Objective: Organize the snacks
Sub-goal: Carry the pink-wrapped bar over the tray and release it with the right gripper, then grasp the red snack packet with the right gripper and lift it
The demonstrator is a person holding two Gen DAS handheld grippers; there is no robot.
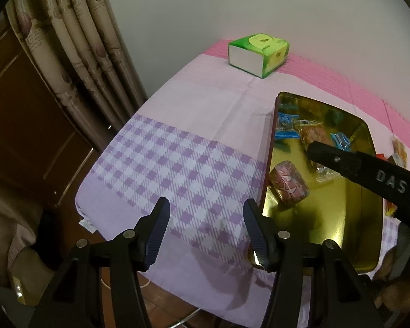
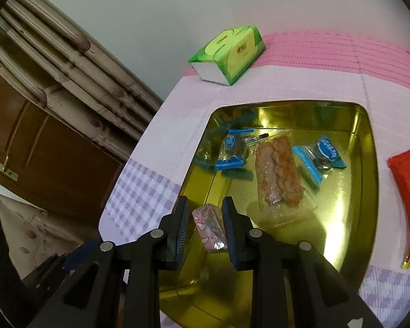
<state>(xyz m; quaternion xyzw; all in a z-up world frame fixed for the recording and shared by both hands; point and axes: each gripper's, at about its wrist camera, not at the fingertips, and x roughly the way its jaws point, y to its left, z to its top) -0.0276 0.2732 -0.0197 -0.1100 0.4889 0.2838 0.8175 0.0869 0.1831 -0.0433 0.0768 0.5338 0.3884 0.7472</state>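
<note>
From the left wrist, our left gripper (image 1: pixel 206 232) stood open and empty beside the gold tin (image 1: pixel 270 164). From the right wrist, our right gripper (image 2: pixel 205 227) clamped the pink snack (image 2: pixel 209 228) over the tin; best lowered before releasing.
</note>
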